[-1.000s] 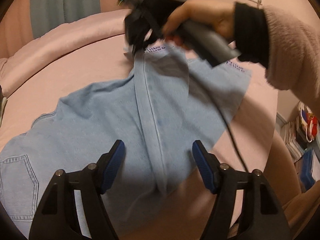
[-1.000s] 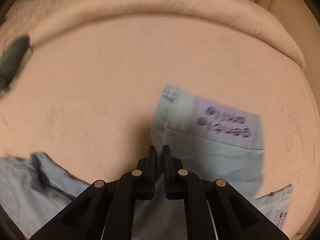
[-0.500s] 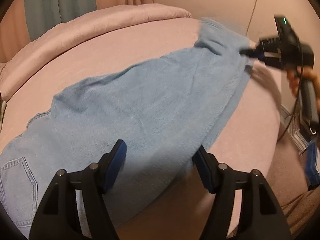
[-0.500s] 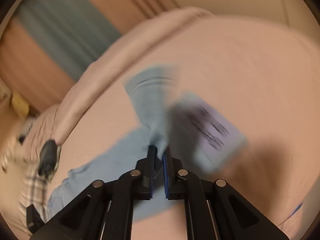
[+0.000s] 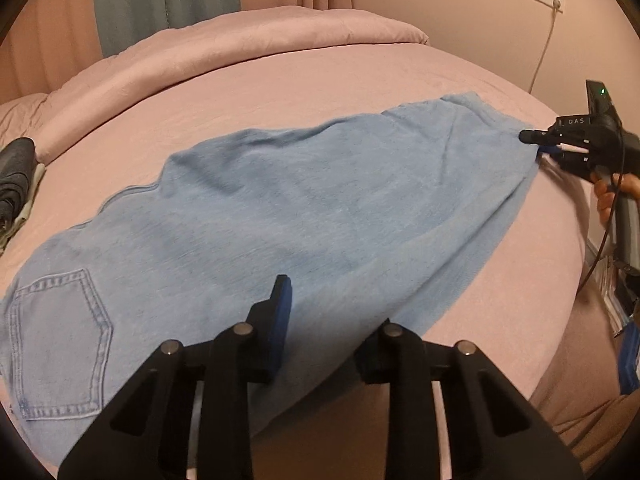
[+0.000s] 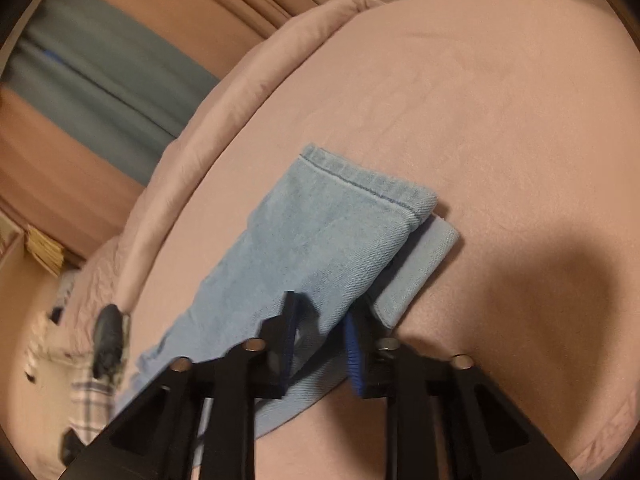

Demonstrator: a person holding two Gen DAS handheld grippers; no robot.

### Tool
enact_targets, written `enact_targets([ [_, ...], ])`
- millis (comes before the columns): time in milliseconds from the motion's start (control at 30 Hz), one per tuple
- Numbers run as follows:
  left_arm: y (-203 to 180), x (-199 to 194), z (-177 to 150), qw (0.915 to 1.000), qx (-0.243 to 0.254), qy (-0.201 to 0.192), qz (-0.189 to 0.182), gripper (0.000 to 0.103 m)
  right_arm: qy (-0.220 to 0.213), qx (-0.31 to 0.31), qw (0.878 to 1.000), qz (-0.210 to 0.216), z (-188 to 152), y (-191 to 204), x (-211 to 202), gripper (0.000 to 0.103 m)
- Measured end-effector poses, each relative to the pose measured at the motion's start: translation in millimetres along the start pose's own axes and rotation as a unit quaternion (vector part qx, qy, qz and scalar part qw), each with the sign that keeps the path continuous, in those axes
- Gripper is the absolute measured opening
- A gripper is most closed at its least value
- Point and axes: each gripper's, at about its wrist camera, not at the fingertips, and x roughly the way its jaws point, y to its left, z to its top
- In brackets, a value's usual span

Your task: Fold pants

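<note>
Light-blue pants (image 5: 304, 208) spread flat across pink bed (image 5: 360, 76). Left gripper (image 5: 326, 320) wide apart above fabric, holding nothing. Right gripper (image 6: 320, 336) parted, straddling pant-leg edge near hem (image 6: 360, 184), not clamping.

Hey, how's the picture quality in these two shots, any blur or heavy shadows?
Left wrist view: sharp, warm dim light, fisheye bending the bed edge, soft shadow under the left claw on the jeans. Right wrist view: left margin smeared, large dark shadow on the sheet at right.
</note>
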Motion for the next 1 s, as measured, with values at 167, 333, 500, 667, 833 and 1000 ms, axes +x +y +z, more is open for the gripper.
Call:
enact_targets([
  [167, 5, -4, -5, 0.9999, 0.009, -0.001, 0.01, 0.026, 0.008, -0.026, 1.0, -0.007, -5, 2, -5, 0.005],
  [333, 12, -2, -7, 1.0, 0.001, 0.005, 0.007, 0.03, 0.03, 0.035, 0.999, 0.013, -1, -21, 13, 0.005],
  [500, 25, -30, -14, 0.9995, -0.009, -0.012, -0.028, 0.045, 0.021, -0.005, 0.999, -0.03, 4, -10, -11, 0.024],
  [667, 60, -64, -22, 0.9968, -0.062, -0.047, -0.015, 0.056, -0.023, -0.031, 0.995, -0.094, 11, 5, -37, 0.041],
  [833, 124, -75, -36, 0.9812, -0.172, -0.056, 0.069, 0.056, 0.012, -0.185, 0.982, -0.036, -18, 82, -14, 0.041],
  [1000, 164, -67, -52, 0.9626, -0.192, -0.029, 0.189, 0.038, 0.069, -0.336, 0.939, -0.004, -81, 159, 37, 0.04],
])
